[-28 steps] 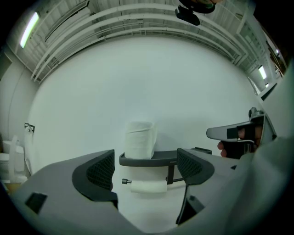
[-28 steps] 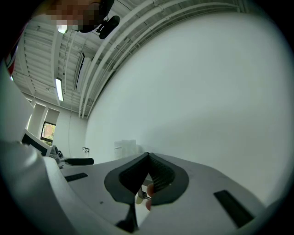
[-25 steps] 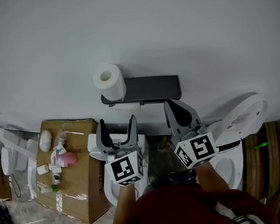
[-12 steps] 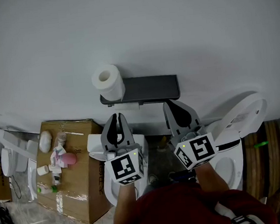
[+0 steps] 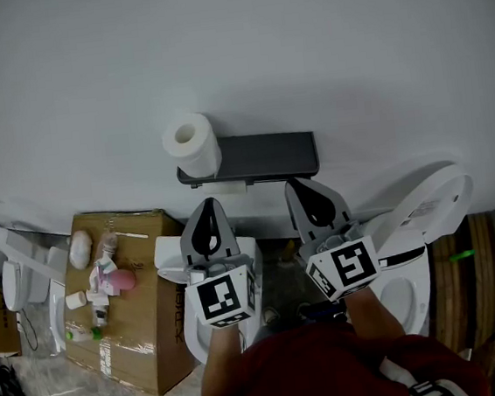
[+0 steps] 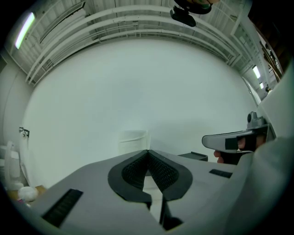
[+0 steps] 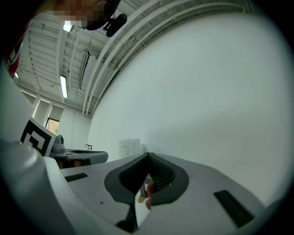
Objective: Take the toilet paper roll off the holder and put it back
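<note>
At the far left a cardboard box (image 5: 126,293) stands on the floor, well clear of my work.

My left gripper (image 5: 207,204) points level at the wall, below the roll and short of it. Its jaws have just been closing. In the left gripper view the pads meet tip to tip with nothing between them.

The toilet paper roll (image 5: 193,144) stands on the left end of the holder (image 5: 261,158), its core hole facing up toward my head camera. The dark shelf runs off to the right along the wall. I can't see what peg or post carries it.

My right gripper (image 5: 303,183) sits under the holder's right end. Its jaws are also together and empty, and it touches nothing.

A roll seated on the holder with both tools closed and bare fits two stages. Either the roll is yet to be lifted off, or it is already back in place. I can't settle which from here.

Either way, I judge that doing this well means keeping both tools level and away from the shelf's front edge, so nothing knocks the roll. The paper is soft and crushes easily. Any contact should be a light squeeze across its sides, moving straight along the core and not at a slant.
</note>
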`<state>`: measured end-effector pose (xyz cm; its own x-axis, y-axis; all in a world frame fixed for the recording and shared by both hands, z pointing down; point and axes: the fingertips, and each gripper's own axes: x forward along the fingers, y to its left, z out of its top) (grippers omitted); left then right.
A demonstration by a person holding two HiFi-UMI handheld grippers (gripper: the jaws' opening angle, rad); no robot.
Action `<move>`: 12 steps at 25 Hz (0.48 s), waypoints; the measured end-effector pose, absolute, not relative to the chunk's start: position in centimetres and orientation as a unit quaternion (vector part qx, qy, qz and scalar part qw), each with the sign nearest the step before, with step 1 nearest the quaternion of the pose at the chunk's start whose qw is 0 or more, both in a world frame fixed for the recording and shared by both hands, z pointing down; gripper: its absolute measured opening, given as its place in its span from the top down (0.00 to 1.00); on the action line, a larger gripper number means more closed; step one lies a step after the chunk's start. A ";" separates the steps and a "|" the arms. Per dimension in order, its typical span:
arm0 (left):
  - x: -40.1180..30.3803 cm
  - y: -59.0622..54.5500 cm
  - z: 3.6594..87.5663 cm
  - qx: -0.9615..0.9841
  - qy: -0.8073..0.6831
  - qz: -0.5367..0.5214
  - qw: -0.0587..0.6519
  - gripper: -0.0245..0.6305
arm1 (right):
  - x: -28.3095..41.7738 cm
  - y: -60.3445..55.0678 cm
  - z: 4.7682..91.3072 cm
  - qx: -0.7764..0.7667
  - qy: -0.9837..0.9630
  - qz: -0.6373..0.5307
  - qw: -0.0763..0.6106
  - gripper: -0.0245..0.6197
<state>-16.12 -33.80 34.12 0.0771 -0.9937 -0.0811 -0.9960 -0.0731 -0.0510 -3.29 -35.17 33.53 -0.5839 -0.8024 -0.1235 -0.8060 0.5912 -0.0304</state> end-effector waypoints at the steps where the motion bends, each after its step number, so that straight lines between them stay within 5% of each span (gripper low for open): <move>1: -16.2 -33.8 34.1 -0.732 0.679 0.014 0.048 0.94 | -3.3 -35.2 33.5 -0.452 0.890 0.015 0.061 0.95; 12: -16.4 -33.8 33.7 -0.728 0.684 0.016 0.050 0.94 | -3.3 -35.2 33.4 -0.449 0.892 0.022 0.056 0.95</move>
